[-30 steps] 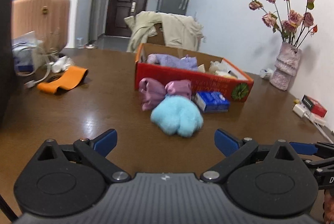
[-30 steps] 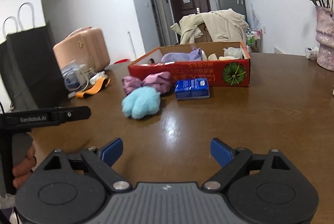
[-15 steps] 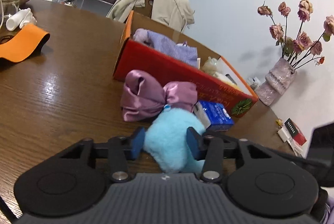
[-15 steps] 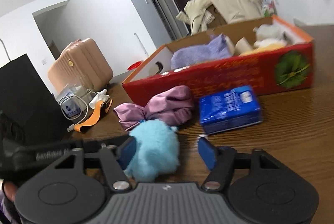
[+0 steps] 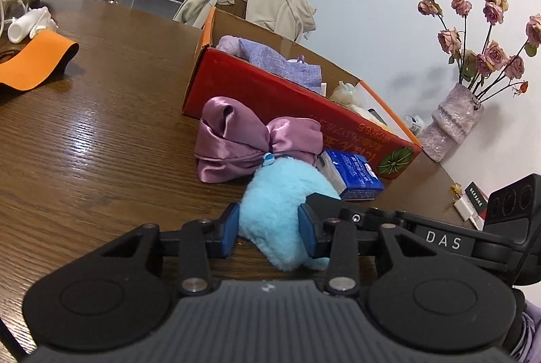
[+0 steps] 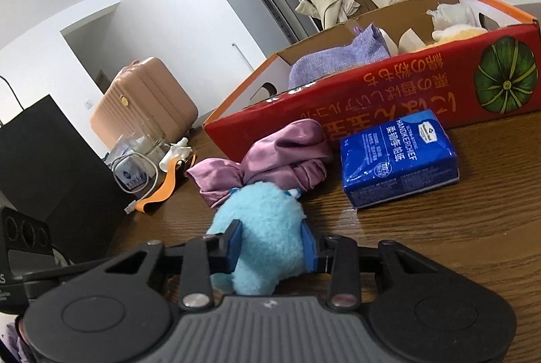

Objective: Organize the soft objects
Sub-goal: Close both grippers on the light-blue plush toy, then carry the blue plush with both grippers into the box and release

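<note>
A fluffy light-blue plush toy [image 5: 280, 194] lies on the brown wooden table, also in the right wrist view [image 6: 260, 221]. My left gripper [image 5: 268, 229] is shut on it from one side. My right gripper [image 6: 272, 246] is shut on it from the other side. A purple satin bow [image 5: 250, 139] lies just behind the plush, also in the right wrist view [image 6: 270, 160]. A red cardboard box [image 5: 270, 92] behind it holds a lilac cloth [image 5: 280, 65] and pale soft items; it also shows in the right wrist view [image 6: 405, 82].
A blue tissue pack [image 6: 399, 156] lies right of the plush, in front of the box. An orange band [image 5: 33, 62] lies at the far left. A vase of dried roses [image 5: 453, 122] stands at the right. A black bag [image 6: 44, 166] and pink suitcase [image 6: 142, 102] stand left.
Both grippers moved in on the blue plush and closed on it from opposite sides. The right gripper was open half a second ago.
</note>
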